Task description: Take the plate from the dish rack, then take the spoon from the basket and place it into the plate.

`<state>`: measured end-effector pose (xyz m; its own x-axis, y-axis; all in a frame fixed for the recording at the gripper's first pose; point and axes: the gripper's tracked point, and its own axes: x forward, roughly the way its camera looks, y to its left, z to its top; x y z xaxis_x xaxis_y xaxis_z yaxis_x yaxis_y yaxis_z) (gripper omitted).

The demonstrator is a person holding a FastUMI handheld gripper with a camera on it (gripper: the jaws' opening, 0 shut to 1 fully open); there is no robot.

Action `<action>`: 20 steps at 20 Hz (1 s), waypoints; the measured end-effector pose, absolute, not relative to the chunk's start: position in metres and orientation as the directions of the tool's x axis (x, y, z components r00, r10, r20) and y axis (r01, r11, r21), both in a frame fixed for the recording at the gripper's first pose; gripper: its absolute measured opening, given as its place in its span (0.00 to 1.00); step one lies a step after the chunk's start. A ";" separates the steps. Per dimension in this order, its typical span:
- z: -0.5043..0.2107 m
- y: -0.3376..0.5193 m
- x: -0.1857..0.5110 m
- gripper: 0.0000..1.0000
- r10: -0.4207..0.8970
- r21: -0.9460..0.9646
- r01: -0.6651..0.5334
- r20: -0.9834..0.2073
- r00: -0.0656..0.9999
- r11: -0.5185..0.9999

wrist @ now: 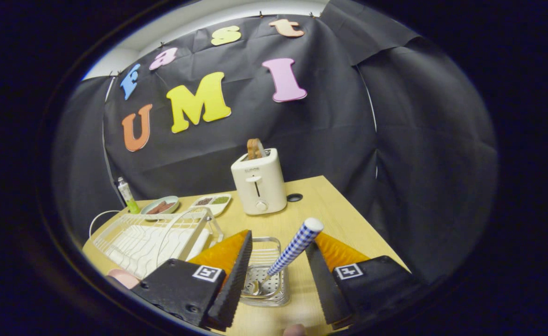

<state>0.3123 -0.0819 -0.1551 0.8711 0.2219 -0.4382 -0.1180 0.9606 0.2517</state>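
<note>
Spreading across the counter [334, 219], the rack [152, 238] lies left of the gripper [276, 275], with a toaster [259, 186] beyond it whose small label cannot be read. Between the gripper's released, wide-apart fingers stands the basket [267, 275]. In it leans the spoon [292, 249], bowl down and partly hidden by mesh, its checked handle pointing up toward the right finger without touching.

Staged kitchen corner inside a recording booth: black cloth walls hung behind a light wooden counter [334, 219], which carried a cream two-slot toaster [259, 184] and a white wire dish rack [148, 238].
</note>
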 end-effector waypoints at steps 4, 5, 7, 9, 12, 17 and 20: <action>-0.144 -0.083 0.310 0.31 0.217 0.266 -0.109 -0.423 0.880 0.958; -0.136 -0.084 0.306 0.28 0.218 0.272 -0.107 -0.419 0.882 0.956; -0.131 -0.077 0.305 0.18 0.224 0.268 -0.115 -0.421 0.879 0.956; -0.120 -0.076 0.300 0.11 0.210 0.244 -0.115 -0.411 0.887 0.963; -0.096 -0.078 0.298 0.09 0.168 0.216 -0.091 -0.371 0.913 0.972; -0.040 -0.079 0.290 0.09 0.096 0.168 -0.049 -0.284 0.954 0.985; -0.004 -0.064 0.268 0.09 0.100 0.160 -0.063 -0.231 0.968 0.985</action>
<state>0.2684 -0.0644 -0.0040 0.9678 0.0998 -0.2309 -0.0635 0.9851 0.1598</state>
